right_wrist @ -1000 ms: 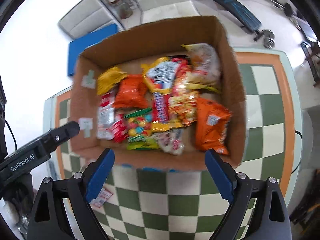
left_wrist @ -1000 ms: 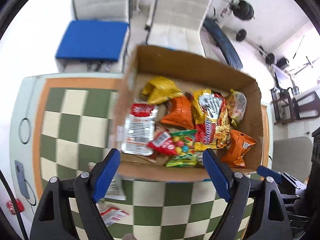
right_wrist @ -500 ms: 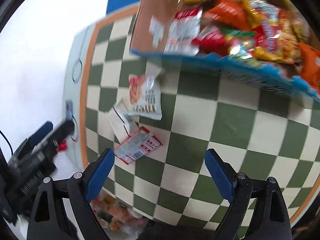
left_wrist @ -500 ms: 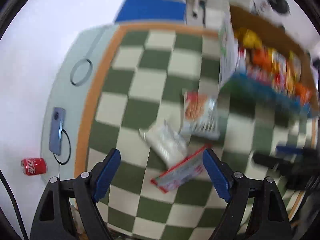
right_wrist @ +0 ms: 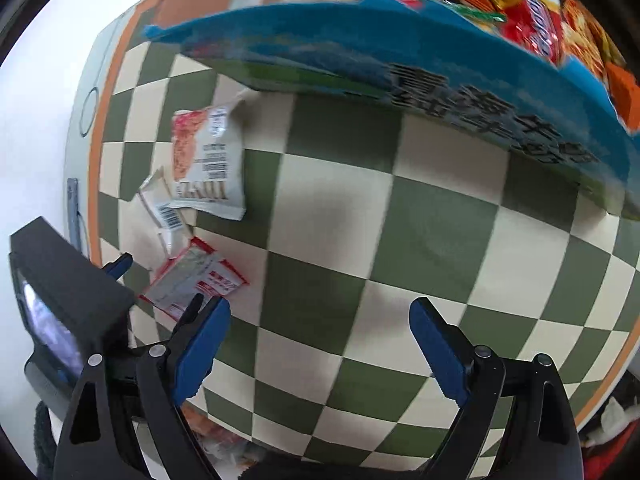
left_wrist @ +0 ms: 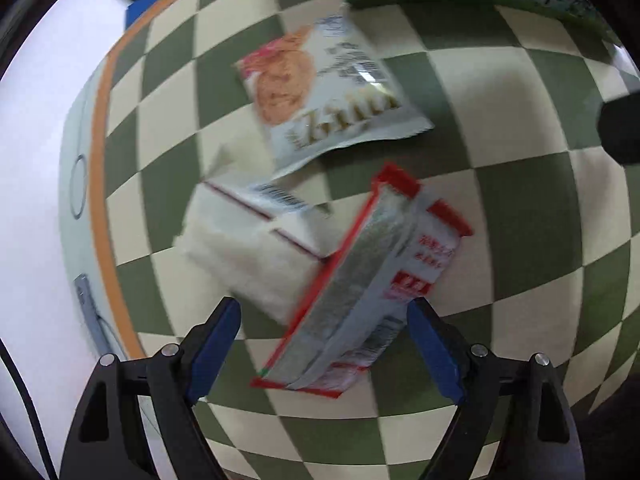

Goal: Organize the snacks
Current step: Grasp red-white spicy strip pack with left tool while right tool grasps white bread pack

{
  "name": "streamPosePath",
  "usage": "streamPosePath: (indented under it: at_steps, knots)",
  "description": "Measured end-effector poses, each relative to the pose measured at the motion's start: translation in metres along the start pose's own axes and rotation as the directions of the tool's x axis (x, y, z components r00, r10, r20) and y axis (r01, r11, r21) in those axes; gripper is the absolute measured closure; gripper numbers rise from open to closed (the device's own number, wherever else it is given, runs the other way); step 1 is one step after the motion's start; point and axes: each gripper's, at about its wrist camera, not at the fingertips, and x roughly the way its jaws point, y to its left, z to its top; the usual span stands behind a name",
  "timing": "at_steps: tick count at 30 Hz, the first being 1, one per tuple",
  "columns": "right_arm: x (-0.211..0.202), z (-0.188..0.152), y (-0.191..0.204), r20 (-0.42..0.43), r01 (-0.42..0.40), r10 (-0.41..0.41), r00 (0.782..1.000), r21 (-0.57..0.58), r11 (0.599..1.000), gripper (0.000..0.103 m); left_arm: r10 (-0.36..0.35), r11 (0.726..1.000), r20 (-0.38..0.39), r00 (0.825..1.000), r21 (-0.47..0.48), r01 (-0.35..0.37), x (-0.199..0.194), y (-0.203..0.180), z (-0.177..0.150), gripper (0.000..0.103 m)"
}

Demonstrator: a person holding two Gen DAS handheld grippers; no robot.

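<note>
Your left claw is opening over the red packet, pads clear. White pack touches the packet; box lies beyond. Right claw spread, empty, above tabletop.

Left claw pointing steeply down, jaws opening; right claw wide apart, gripping nothing.

Both wrist cameras look steeply down, close over the checkered desk, sharing the three packets near its left edge.
</note>
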Motion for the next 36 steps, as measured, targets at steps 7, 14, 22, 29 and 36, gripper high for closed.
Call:
streamPosePath:
  at_steps: [7, 14, 22, 29, 36]
  knots:
    - [0.0, 0.001, -0.011, 0.002, -0.003, 0.003, 1.0, 0.019, 1.0, 0.009, -0.009, 1.0, 0.013, 1.0, -0.028, 0.009, 0.0, -0.009, -0.005, 0.031]
    - [-0.005, 0.005, -0.002, 0.012, -0.006, 0.006, 1.0, 0.004, 1.0, 0.009, -0.065, 0.992, 0.004, 0.998, -0.109, 0.065, 0.0, 0.005, -0.02, 0.061]
    - [-0.013, 0.009, 0.035, 0.017, -0.023, 0.025, 1.0, -0.066, 0.998, 0.009, -0.218, 0.906, 0.024, 0.976, -0.366, 0.211, 0.002, 0.041, -0.071, 0.073]
    - [-0.003, 0.021, 0.093, -0.005, -0.021, 0.021, 1.0, -0.162, 0.987, 0.009, -0.393, 0.655, 0.066, 0.917, -0.68, 0.329, 0.037, 0.102, -0.131, 0.073]
    - [0.035, 0.041, 0.169, -0.049, -0.006, -0.006, 0.999, -0.243, 0.97, 0.009, -0.45, 0.529, 0.108, 0.886, -0.768, 0.362, 0.06, 0.129, -0.166, 0.072]
